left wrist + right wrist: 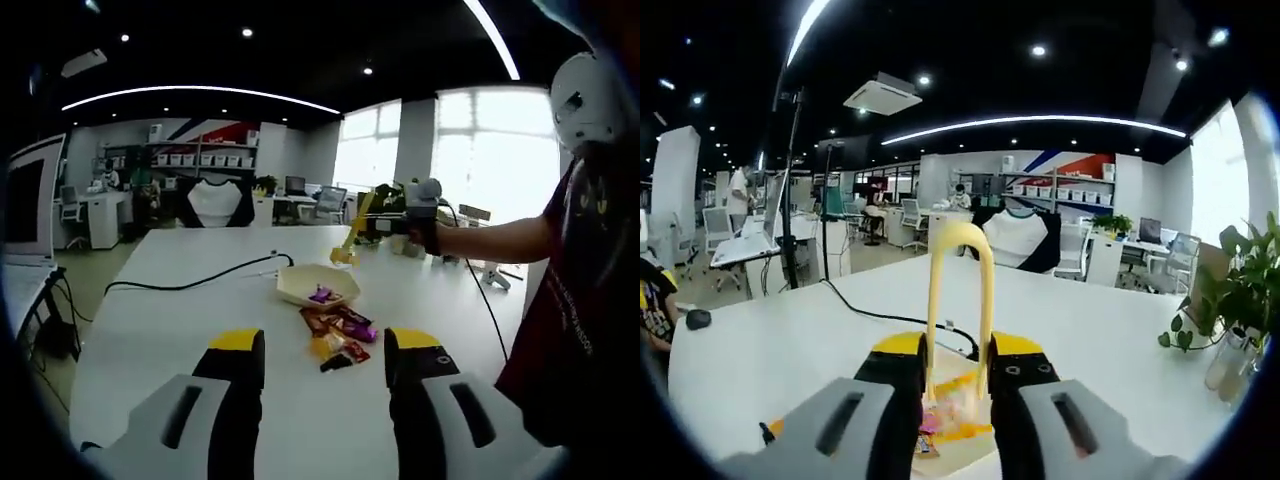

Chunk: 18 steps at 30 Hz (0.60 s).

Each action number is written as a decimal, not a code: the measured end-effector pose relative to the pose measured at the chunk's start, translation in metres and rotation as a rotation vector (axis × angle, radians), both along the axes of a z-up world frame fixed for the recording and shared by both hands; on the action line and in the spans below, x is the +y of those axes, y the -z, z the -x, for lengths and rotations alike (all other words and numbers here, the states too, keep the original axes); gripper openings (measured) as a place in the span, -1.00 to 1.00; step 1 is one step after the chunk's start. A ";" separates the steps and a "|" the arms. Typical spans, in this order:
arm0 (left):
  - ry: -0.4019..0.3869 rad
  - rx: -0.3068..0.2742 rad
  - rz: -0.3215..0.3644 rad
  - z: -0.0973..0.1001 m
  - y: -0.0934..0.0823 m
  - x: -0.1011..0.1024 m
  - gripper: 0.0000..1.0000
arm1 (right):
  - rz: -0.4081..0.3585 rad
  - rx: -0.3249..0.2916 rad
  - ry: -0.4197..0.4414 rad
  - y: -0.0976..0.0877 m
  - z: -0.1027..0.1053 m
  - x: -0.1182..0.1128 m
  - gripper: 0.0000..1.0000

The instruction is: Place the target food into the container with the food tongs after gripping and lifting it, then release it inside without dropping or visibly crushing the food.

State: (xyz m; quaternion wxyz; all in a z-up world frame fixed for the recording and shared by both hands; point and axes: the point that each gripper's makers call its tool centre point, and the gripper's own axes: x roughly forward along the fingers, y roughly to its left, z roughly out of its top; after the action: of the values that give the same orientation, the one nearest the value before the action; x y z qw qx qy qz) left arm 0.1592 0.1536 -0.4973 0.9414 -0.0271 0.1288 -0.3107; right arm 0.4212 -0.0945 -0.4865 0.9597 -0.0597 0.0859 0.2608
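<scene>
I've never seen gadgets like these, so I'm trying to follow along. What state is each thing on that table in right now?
Left gripper: open, empty, low over the table.
Right gripper: shut on the yellow tongs.
Yellow tongs: held, tips above the bowl.
White bowl: upright, one purple wrapped snack inside.
Snack pile: loose on the white table, beside the bowl.
Black cable: lying slack.

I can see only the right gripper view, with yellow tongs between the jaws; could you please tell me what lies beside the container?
Observer: A small pile of wrapped snacks lies on the white table just beside the white container.
Operator: Is anything in the container already?
Observer: Yes, one purple-wrapped piece lies inside it.
Operator: Where are my tongs?
Observer: The yellow tongs, held in the right hand-held gripper, hang above the container's far side.
</scene>
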 end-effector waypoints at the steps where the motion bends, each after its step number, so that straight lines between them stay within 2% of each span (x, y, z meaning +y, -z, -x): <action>1: 0.002 -0.002 0.001 0.000 -0.001 -0.001 0.02 | 0.000 0.001 0.000 -0.001 0.000 -0.001 -0.59; 5: 0.004 -0.007 0.001 0.001 -0.002 -0.002 0.02 | -0.051 0.013 -0.007 -0.012 0.010 -0.001 -0.59; 10: 0.002 -0.017 0.001 0.002 -0.004 -0.003 0.02 | -0.067 0.026 -0.036 -0.019 0.032 0.002 -0.59; 14: 0.008 -0.015 -0.011 0.005 -0.001 -0.008 0.02 | -0.091 0.056 -0.038 -0.018 0.049 0.005 -0.59; 18: 0.005 -0.012 -0.015 0.005 0.001 -0.011 0.02 | -0.141 0.103 -0.004 -0.006 0.062 0.004 -0.59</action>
State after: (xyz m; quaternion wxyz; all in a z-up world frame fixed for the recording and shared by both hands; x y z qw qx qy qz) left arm 0.1545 0.1431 -0.4986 0.9415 -0.0178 0.1254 -0.3124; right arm 0.3591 -0.0906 -0.4806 0.9554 0.0211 0.1164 0.2707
